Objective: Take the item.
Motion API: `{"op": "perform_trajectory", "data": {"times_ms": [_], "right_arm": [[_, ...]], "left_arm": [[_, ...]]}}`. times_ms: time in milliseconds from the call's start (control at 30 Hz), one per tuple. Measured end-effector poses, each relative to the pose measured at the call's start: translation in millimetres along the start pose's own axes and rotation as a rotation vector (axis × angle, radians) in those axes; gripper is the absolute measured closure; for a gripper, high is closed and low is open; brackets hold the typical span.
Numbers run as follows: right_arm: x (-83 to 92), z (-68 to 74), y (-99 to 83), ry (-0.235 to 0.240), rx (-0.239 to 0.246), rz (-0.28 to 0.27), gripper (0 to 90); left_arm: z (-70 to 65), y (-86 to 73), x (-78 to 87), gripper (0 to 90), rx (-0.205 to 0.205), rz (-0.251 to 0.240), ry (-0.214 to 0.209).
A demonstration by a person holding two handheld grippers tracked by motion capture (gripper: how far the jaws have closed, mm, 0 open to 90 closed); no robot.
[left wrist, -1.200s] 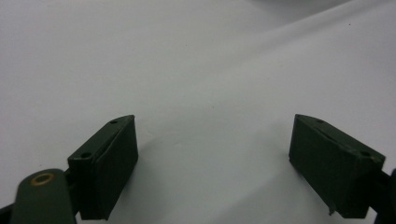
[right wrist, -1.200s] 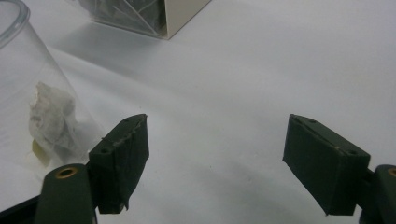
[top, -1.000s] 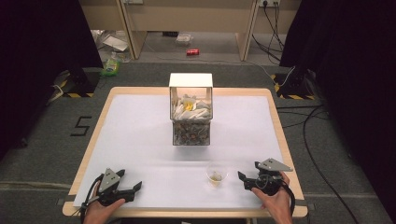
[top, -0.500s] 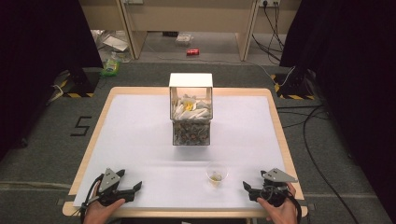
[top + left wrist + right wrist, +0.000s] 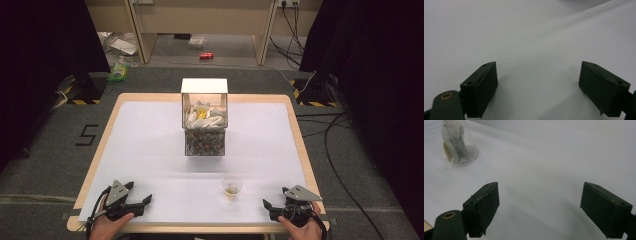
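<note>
High view: white table (image 5: 150,145) carries a clear box (image 5: 204,117) at centre and a small clear cup (image 5: 232,187) near the front edge. Right gripper (image 5: 272,207), jaws spread and empty, rests just right of the cup; left gripper (image 5: 142,202), also spread, sits well apart.

Grey carpeted floor (image 5: 45,165) around a wood-edged counter (image 5: 295,125) with a white top. Painted "5" (image 5: 86,135) on the left. Black curtains (image 5: 45,45) at both sides. Pale wooden furniture (image 5: 200,15) at the back, red can (image 5: 206,55) and cables (image 5: 340,150) on the floor.
</note>
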State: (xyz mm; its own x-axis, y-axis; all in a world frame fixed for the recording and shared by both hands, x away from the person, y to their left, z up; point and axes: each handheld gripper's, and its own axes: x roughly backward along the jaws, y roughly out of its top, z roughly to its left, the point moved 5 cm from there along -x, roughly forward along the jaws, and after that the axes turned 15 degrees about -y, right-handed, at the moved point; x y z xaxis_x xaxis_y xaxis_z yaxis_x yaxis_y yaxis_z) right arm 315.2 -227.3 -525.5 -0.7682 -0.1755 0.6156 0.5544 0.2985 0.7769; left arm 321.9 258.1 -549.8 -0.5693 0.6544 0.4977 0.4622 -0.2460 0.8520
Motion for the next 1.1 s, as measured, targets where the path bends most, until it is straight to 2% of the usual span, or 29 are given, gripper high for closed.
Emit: {"op": "perform_trajectory", "data": {"times_ms": [300,400,633,1100], "right_arm": [[3.8,-1.6,-9.9,-0.011,0.012,0.018,16.1],[4.0,-1.2,-14.6,-0.017,0.033,0.034,16.1],[5.2,-1.2,-17.9,-0.025,0.039,0.008,16.1],[10.5,-1.2,-23.0,-0.026,0.031,-0.002,16.1]], "left_arm": [[0.0,0.0,0.0,14.8,-0.001,0.000,0.000],[0.0,0.0,0.0,14.9,0.000,0.000,0.000],[0.0,0.0,0.0,14.8,0.000,0.000,0.000],[0.0,0.0,0.0,14.8,-0.001,0.000,0.000]]}}
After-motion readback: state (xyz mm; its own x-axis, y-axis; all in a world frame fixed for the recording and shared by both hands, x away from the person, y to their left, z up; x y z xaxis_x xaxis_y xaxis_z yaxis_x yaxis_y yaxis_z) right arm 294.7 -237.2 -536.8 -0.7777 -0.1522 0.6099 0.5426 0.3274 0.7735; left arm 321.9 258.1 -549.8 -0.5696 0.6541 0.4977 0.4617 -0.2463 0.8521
